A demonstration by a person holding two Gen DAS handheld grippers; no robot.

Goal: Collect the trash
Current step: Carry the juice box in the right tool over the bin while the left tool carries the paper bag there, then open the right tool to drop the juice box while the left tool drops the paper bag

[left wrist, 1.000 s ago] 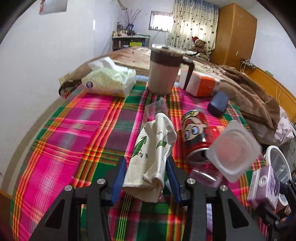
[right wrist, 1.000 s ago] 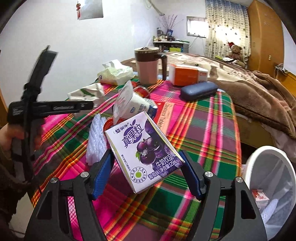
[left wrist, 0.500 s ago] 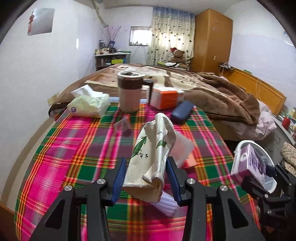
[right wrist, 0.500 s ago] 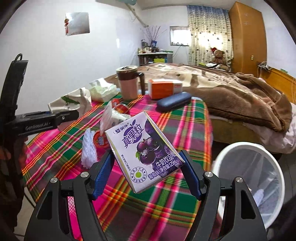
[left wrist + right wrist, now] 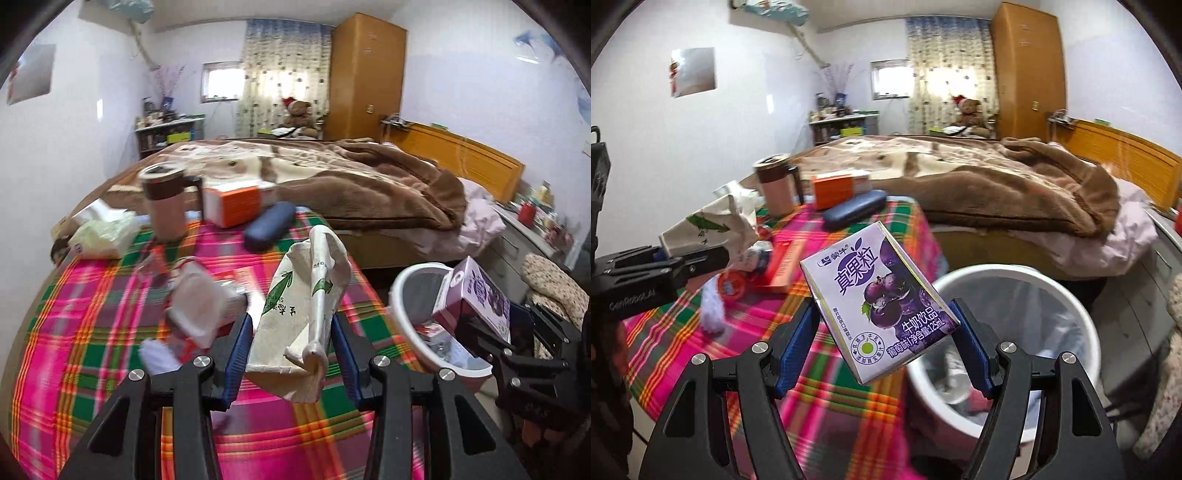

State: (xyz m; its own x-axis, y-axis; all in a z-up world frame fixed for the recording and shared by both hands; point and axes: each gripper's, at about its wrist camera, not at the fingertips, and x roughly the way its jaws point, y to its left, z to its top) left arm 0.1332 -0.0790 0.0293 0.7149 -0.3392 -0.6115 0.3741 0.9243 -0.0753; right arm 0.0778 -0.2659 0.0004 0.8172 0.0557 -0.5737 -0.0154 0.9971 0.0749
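Observation:
My left gripper [image 5: 293,345] is shut on a crumpled white paper bag [image 5: 304,306] with green arrows, held above the plaid table's right part. My right gripper [image 5: 882,332] is shut on a purple grape milk carton [image 5: 877,299], held at the near left rim of the white trash bin [image 5: 1067,295]. The bin stands on the floor right of the table and holds some trash. From the left wrist view the carton [image 5: 474,299] and bin [image 5: 406,284] are at the right. The bag also shows in the right wrist view [image 5: 705,229].
On the plaid tablecloth [image 5: 92,295] lie a yogurt cup [image 5: 197,306], a red can [image 5: 733,284], a white wad [image 5: 711,308], a mug [image 5: 166,203], a tissue pack [image 5: 103,232], an orange box [image 5: 236,201] and a blue case [image 5: 269,227]. A bed [image 5: 351,173] lies behind.
Both grippers have risen and swung right, away from the table's middle toward the bin. The carton now hangs at the bin's rim; the bag has moved to the table's right part.

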